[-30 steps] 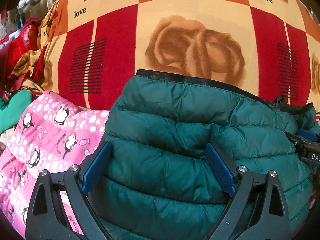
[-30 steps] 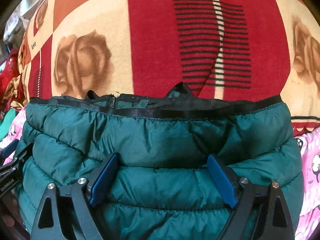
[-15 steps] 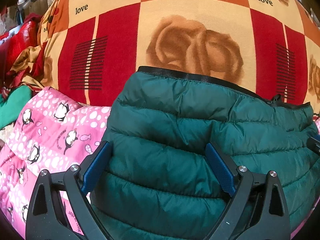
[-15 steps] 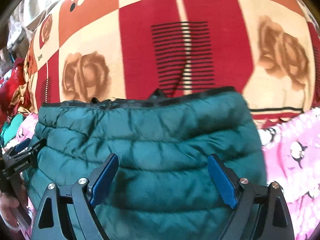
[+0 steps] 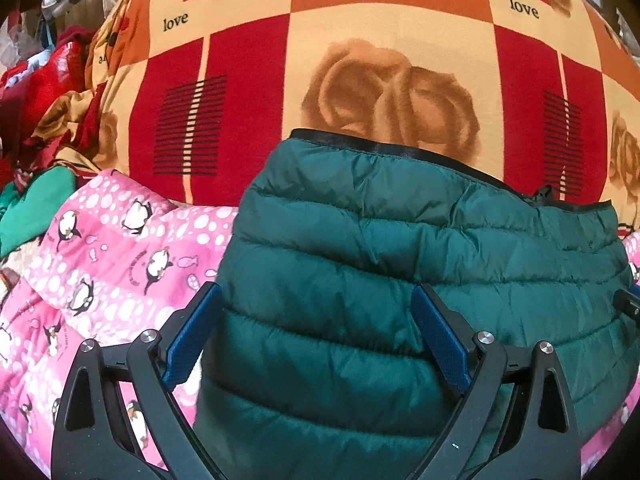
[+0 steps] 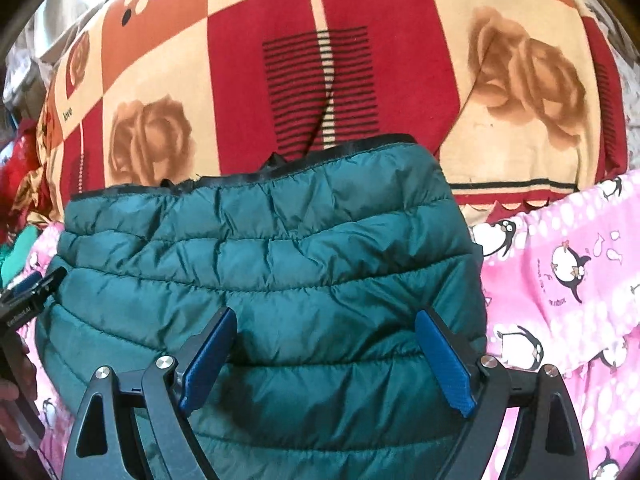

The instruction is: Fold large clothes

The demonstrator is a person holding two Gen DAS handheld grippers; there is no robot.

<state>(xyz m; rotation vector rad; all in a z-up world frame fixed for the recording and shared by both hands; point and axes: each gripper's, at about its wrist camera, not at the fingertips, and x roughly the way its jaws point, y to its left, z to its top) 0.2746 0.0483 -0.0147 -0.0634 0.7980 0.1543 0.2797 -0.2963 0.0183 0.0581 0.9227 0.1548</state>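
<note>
Both hand-held grippers, left [image 5: 316, 344] and right [image 6: 326, 354], spread apart over the folded dark-green quilted puffer jacket [image 5: 400, 272], likely pressing it flat.

light: bright, warm, even | shadow: soft creases across the dark green quilted puffer jacket [image 5: 400, 264] [image 6: 272, 264] | glare: faint sheen on its ridges | focus: centre sharp, right view slightly softer | distortion: strong fisheye bulge in the red-and-cream rose-print blanket [image 5: 248, 80] [image 6: 240, 76] | corners: black vignette
</note>
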